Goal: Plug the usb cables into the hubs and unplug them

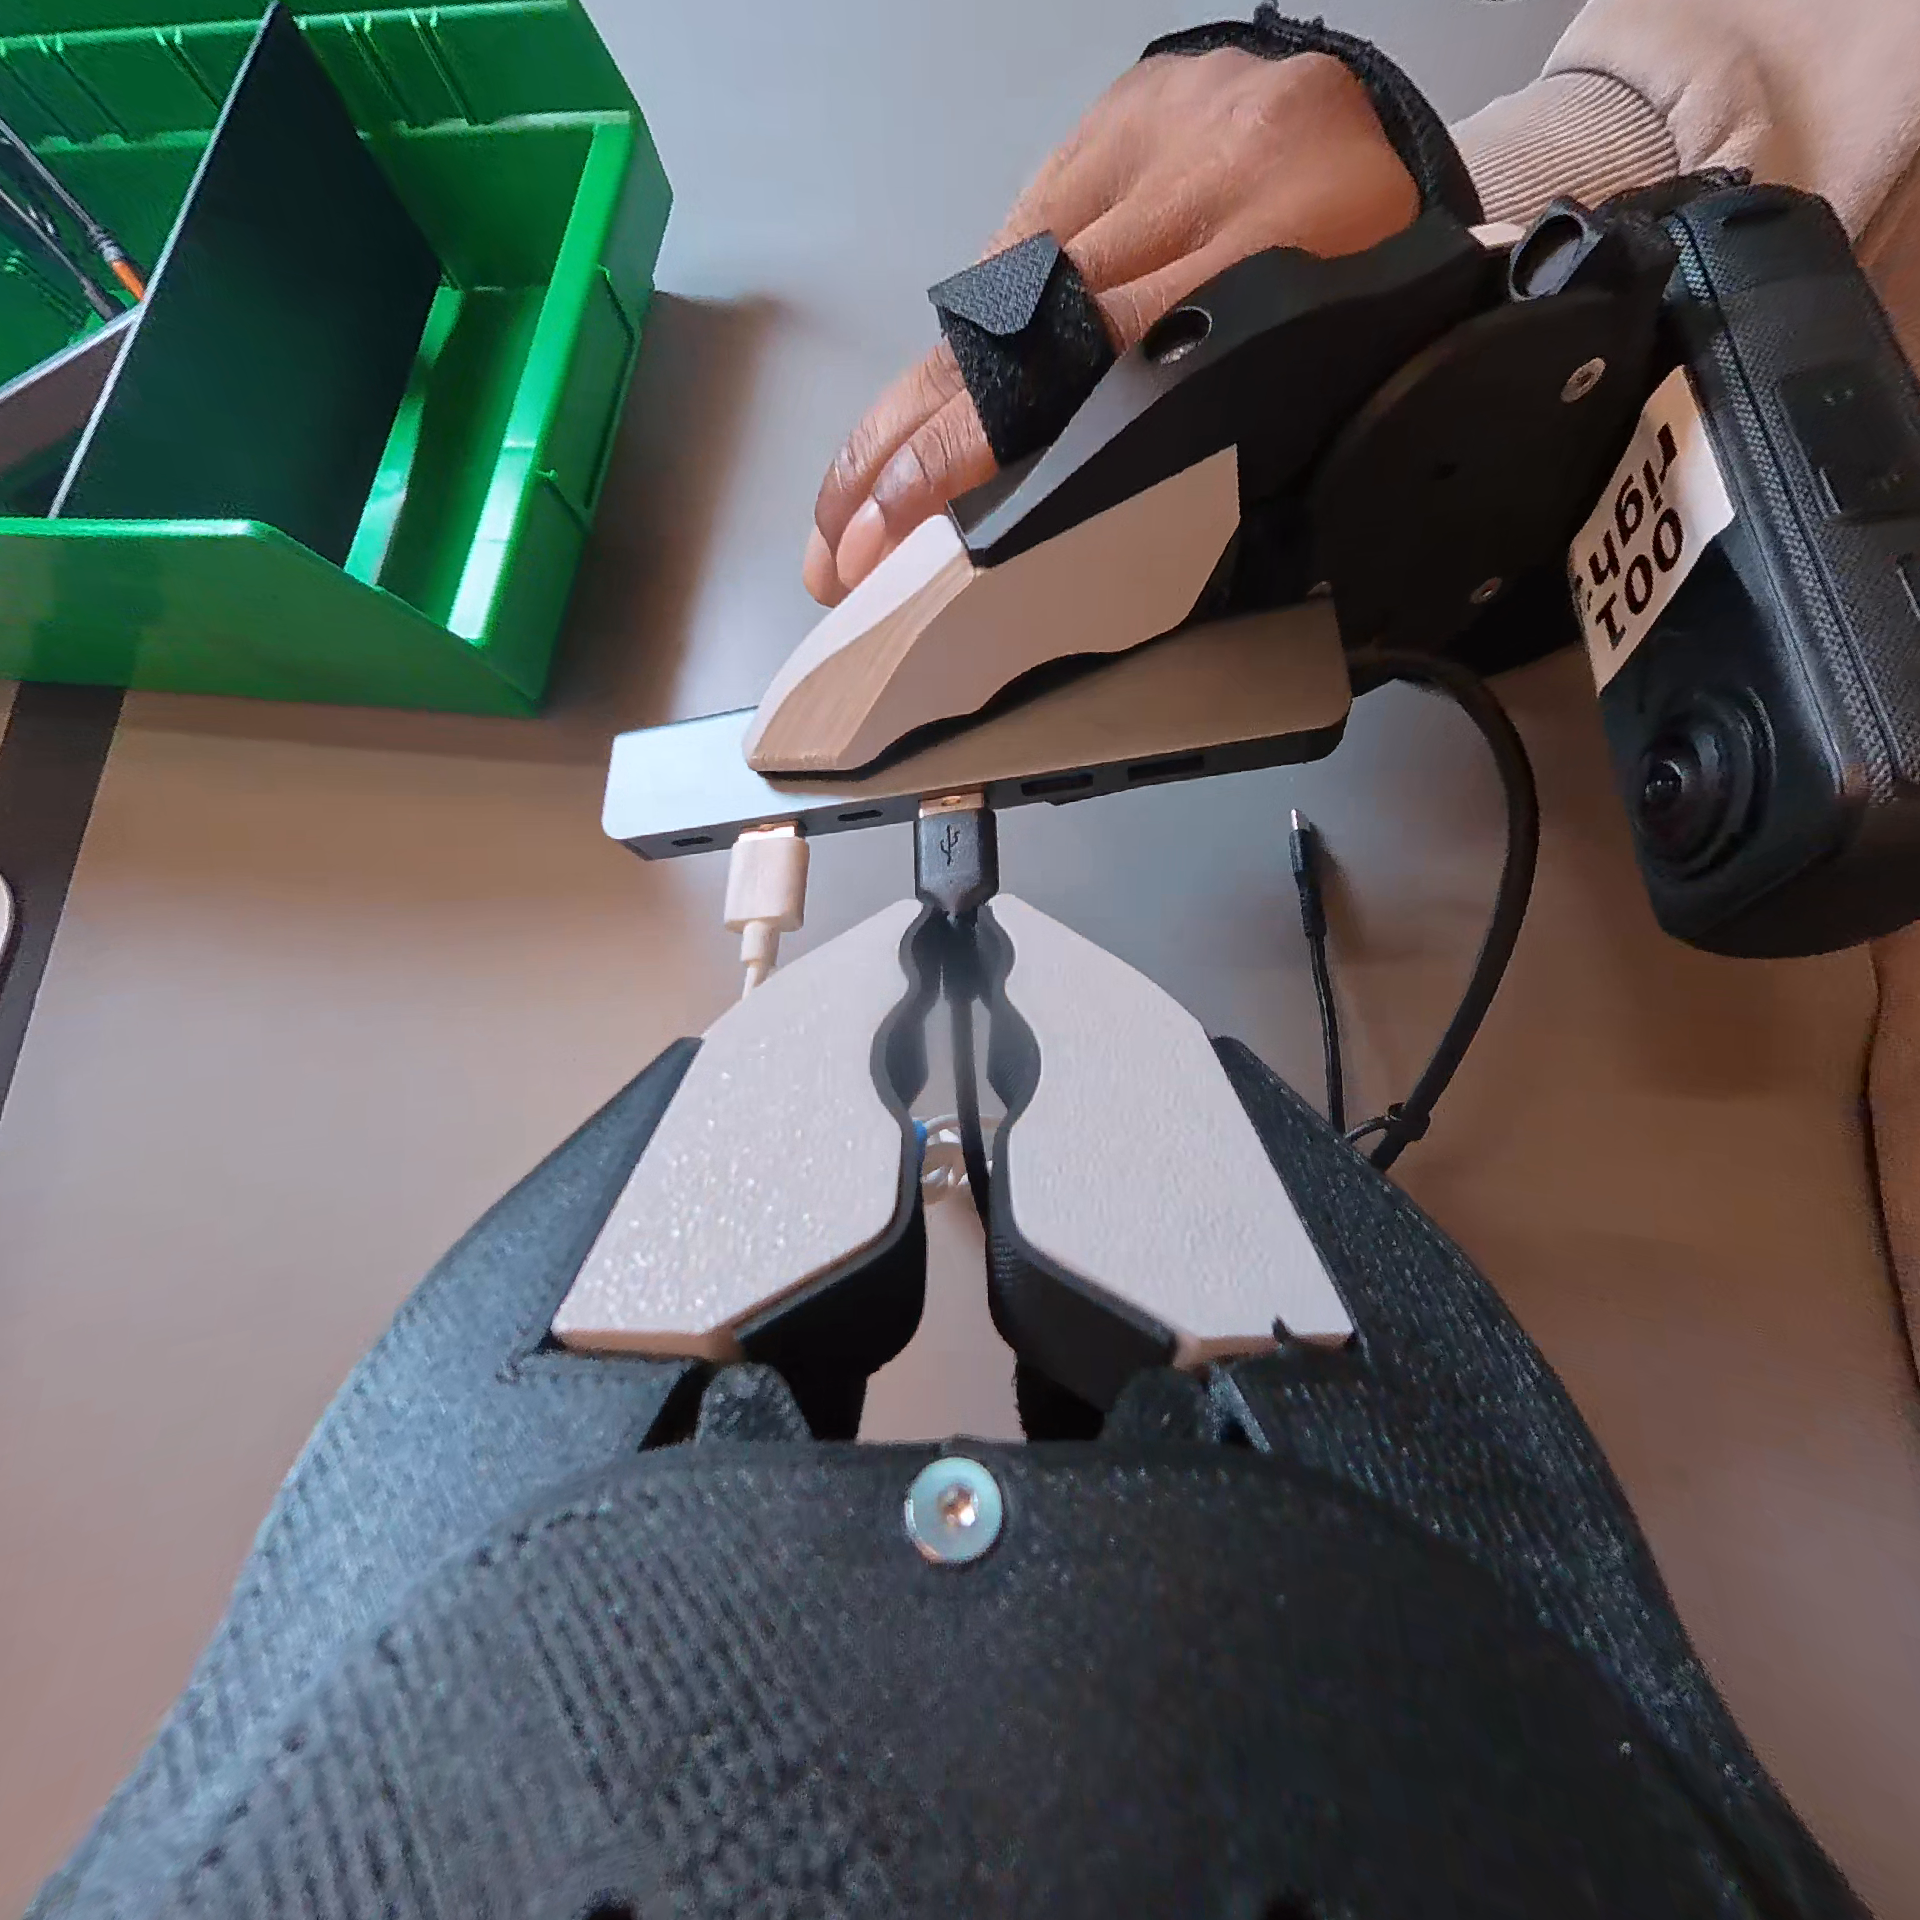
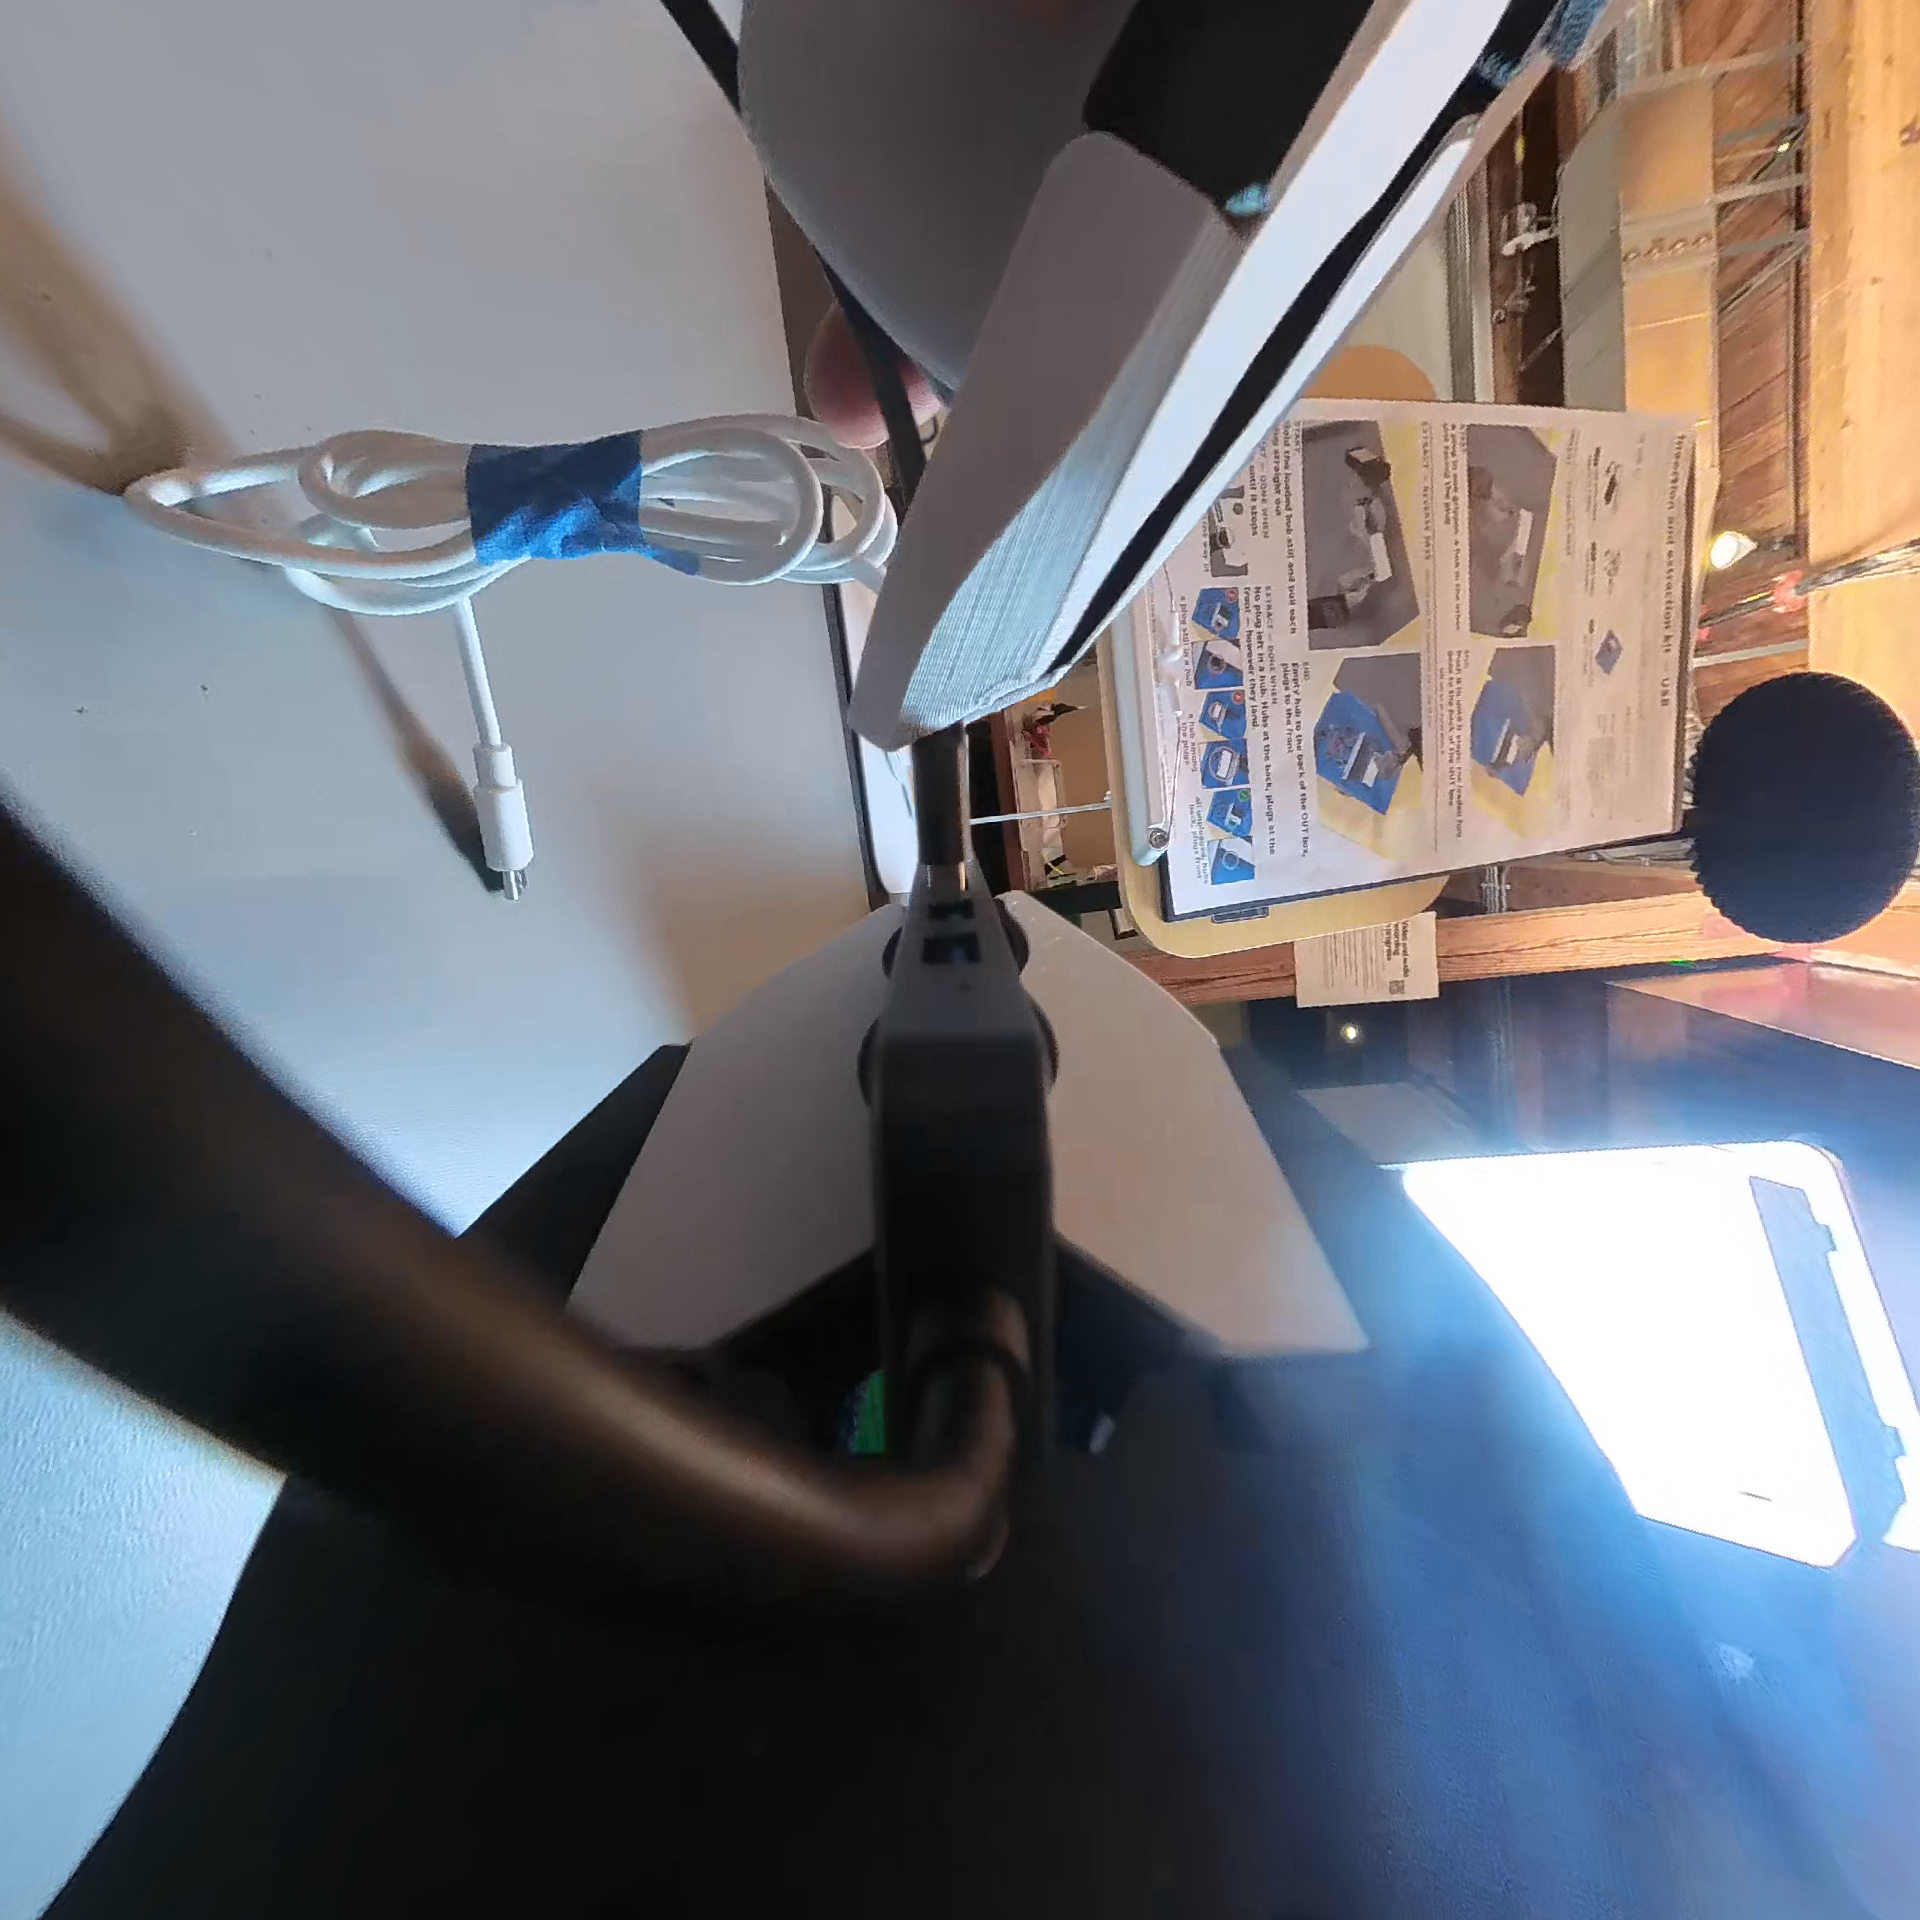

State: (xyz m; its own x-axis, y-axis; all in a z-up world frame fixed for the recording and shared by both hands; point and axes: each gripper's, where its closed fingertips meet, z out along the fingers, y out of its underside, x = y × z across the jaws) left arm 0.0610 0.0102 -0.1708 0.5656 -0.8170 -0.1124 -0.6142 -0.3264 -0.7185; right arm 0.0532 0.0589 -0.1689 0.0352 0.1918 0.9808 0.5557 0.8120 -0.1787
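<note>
the left gripper (image 1: 951,920) pinches the black usb plug (image 1: 953,849) by its tail, seated in the grey hub (image 1: 686,795). the right gripper (image 2: 961,940) clamps that hub, likely bracing it. a white plug (image 1: 767,862) sits left of the black one.

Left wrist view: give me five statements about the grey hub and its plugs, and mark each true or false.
1. The flat grey metal hub has a white USB plug in one port. True.
2. The left tool is wide open, clear of any cable. False: it is closed on the black USB plug at its cable end.
3. The right tool clamps the hub. True.
4. The green plastic bin sits right of the hub. False: it sits left.
5. The black plug lies loose on the table. False: it sits at a hub port.
</note>
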